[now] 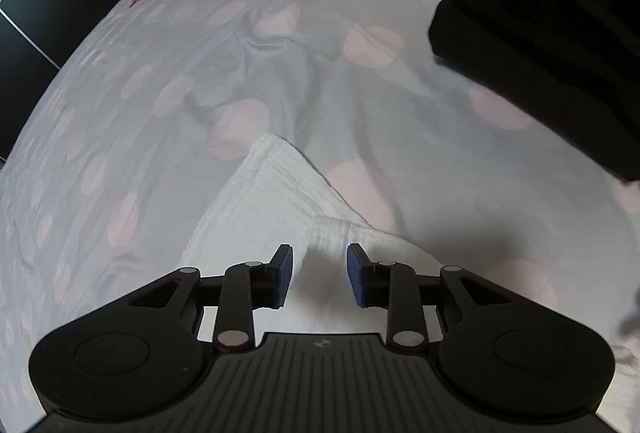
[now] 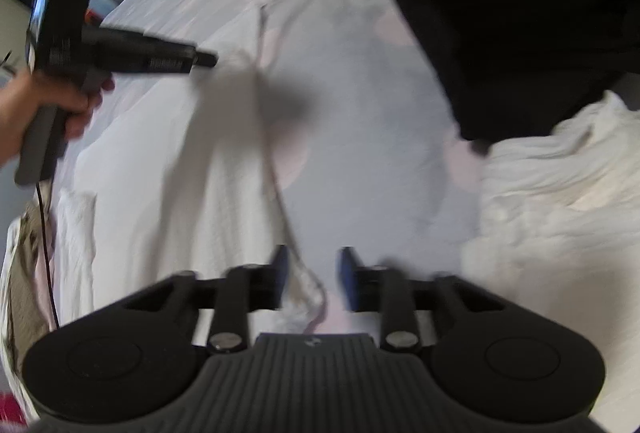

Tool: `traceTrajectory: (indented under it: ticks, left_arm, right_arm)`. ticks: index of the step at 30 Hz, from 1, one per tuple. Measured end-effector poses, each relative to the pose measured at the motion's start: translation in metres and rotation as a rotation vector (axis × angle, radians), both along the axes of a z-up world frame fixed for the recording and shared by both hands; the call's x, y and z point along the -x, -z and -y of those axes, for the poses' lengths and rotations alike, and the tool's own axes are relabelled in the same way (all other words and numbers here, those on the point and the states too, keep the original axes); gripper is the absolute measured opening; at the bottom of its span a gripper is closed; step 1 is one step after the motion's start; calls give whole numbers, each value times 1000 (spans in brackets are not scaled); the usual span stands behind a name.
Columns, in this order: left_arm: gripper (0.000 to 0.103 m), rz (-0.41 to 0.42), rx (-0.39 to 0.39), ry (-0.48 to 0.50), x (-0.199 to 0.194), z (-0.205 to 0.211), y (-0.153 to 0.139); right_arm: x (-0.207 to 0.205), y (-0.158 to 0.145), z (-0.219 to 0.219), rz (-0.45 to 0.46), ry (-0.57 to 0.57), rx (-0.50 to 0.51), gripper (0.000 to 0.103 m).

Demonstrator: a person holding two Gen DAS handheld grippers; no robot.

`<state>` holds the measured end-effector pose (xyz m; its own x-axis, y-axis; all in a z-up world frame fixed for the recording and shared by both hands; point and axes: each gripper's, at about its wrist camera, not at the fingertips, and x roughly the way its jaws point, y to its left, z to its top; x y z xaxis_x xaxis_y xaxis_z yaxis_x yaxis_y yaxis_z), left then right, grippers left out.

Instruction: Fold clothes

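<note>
Left wrist view: left claw (image 1: 319, 275) and right claw (image 2: 311, 277) stand apart over white garment (image 1: 272, 201); flatten the fold before regripping.

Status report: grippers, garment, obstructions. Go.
Left gripper open over white garment. Right gripper open, drawstring between jaws. Black clothing beside, not blocking.

White ribbed garment (image 1: 260, 201) flat on the spotted bedspread, black garment (image 1: 552, 33) heaped beyond it.
</note>
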<state>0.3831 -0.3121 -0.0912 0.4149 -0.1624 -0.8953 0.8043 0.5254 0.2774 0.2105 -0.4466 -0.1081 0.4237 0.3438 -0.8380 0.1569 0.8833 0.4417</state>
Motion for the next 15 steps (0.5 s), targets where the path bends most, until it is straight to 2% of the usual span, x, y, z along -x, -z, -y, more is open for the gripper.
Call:
traceTrajectory:
  ticks: [2, 4, 8, 10, 11, 15]
  left_arm:
    - [31, 2, -6, 14, 8, -7, -6]
    - [41, 11, -9, 18, 18, -19, -11]
    - [42, -41, 18, -32, 36, -53, -12]
    - [42, -80, 50, -57, 50, -72, -15]
    - [42, -94, 63, -65, 59, -82, -17]
    - [42, -163, 133, -102, 104, -119, -21]
  right_arm:
    - [2, 3, -7, -7, -45, 6, 36]
    - [3, 7, -12, -12, -65, 0, 36]
    - [4, 24, -18, -44, -85, 13, 35]
    - [6, 33, -20, -59, -96, 10, 24]
    - [6, 36, -21, -60, -98, 14, 14]
    - [9, 33, -16, -50, -60, 45, 9]
